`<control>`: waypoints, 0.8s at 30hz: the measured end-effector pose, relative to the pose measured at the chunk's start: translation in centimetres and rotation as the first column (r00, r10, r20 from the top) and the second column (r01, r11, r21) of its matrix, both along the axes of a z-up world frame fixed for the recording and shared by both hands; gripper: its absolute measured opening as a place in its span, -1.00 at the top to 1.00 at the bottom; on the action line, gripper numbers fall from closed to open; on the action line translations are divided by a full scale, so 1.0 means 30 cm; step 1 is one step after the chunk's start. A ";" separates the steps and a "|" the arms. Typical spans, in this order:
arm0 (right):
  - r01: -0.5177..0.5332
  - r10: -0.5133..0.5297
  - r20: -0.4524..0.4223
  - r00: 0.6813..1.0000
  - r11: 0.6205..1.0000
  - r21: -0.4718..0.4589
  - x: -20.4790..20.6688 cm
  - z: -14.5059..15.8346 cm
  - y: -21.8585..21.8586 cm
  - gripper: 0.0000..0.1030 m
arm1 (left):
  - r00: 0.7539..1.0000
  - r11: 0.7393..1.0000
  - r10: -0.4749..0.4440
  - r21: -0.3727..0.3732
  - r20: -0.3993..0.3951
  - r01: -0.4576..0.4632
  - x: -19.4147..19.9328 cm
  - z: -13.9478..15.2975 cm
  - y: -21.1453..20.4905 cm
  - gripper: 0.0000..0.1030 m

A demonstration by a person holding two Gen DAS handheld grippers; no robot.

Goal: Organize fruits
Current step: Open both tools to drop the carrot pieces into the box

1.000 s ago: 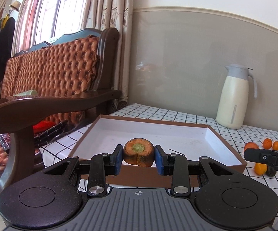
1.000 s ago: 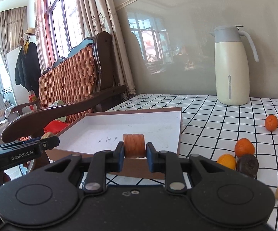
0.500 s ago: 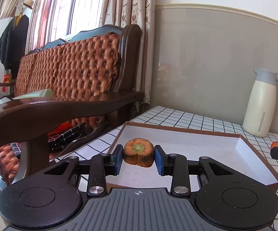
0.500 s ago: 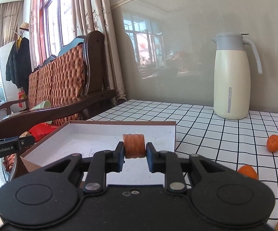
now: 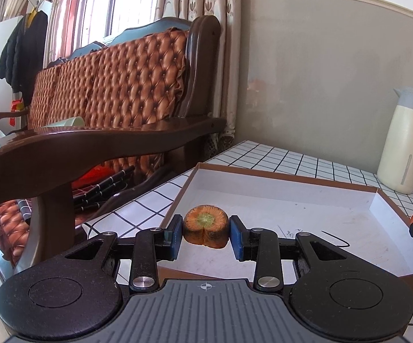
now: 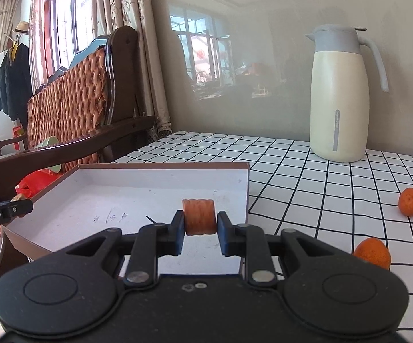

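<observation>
Grey wall and curtained window filled the background, with a tufted brown sofa (image 5: 115, 85) at the left of both views. Below it stretched a white grid-patterned table (image 6: 306, 177), carrying a cream jug (image 6: 340, 97) toward the right and a shallow white-lined box (image 5: 292, 200) near centre. Loose oranges (image 6: 410, 201) lay at the right edge. At lower centre, the left gripper (image 5: 205, 235) pinched a carrot end (image 5: 205, 225) over the box's near left corner, while the right gripper (image 6: 200, 228) clamped a ribbed carrot slice (image 6: 199, 217) above the box's right half.
</observation>
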State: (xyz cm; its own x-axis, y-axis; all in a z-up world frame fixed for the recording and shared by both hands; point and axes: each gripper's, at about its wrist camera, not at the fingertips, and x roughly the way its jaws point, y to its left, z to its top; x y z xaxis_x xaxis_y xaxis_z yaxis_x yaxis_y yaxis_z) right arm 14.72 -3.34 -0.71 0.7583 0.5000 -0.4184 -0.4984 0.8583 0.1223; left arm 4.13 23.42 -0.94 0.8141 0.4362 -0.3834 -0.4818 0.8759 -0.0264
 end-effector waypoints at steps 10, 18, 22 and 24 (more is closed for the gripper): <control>0.026 -0.026 0.026 0.999 1.000 -0.014 0.015 -0.009 0.020 -0.10 | 0.999 0.999 0.003 -0.031 -0.046 -0.004 0.041 -0.026 0.013 0.31; 0.064 -0.071 0.123 0.990 0.996 0.060 -0.026 0.036 -0.026 -0.78 | 0.993 0.997 0.050 0.056 0.105 -0.056 -0.023 0.043 -0.034 -1.00; 0.073 -0.089 0.141 0.986 0.991 0.113 -0.038 0.059 -0.056 -0.88 | 0.976 0.988 0.117 0.080 0.184 -0.134 -0.066 0.077 -0.029 -1.00; 0.076 -0.093 0.139 0.986 0.989 0.126 -0.039 0.063 -0.067 -0.88 | 0.971 0.982 0.145 0.089 0.189 -0.164 -0.076 0.084 -0.020 -1.00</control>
